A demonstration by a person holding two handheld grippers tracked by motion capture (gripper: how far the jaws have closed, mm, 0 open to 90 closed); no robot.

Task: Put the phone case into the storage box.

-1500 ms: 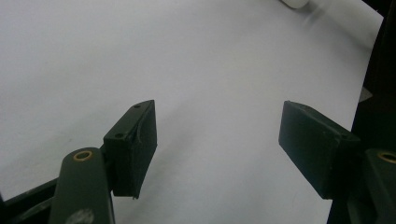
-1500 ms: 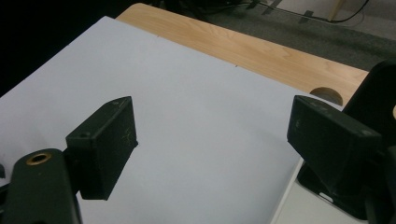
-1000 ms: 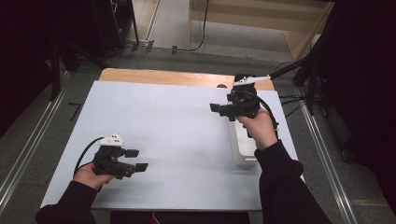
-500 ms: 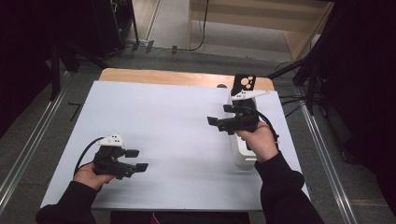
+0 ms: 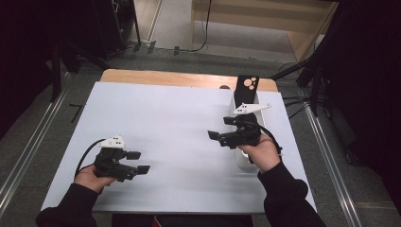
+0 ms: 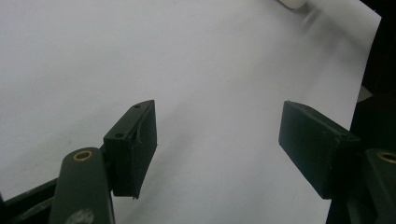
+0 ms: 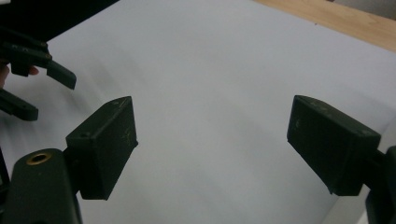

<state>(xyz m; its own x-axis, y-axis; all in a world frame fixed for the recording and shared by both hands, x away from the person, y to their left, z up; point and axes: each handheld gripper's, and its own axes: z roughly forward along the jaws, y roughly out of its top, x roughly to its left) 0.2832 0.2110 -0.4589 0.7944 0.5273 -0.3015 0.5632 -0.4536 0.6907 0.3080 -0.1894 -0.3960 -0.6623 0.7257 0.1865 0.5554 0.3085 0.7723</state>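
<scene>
High view: the right gripper (image 5: 226,130) hovers over the right part of the white sheet (image 5: 179,123), its two black jaws standing apart with nothing between them and pointing toward the sheet's middle. The right hand (image 5: 261,153) holds it from behind, just over a white oblong tray (image 5: 242,163) that lies along the sheet's right edge. The tray looks like smooth plastic with a raised rim; most of it sits under the hand and gripper. At the tray's far end, a flat black plate (image 5: 247,88) with round pale holes stands upright. A grey three-cornered plate tops the gripper, and a black cable loops off its back.

In the right gripper view, the jaws are blocky, matte black wedges with flat inner faces, wide apart over bare sheet; a strip of pale wood tabletop (image 7: 336,18) shows past the sheet's far edge.

The left gripper (image 5: 138,161) is near the sheet's front left corner, well apart from the tray, gripped by the left hand (image 5: 90,176) in a dark sleeve. Its jaws also stand apart and empty, and the left gripper view shows the same matte black pads over smooth, unmarked white surface, clear of it.

The sheet is thin, flat and rectangular, covering nearly all the wooden table.
</scene>
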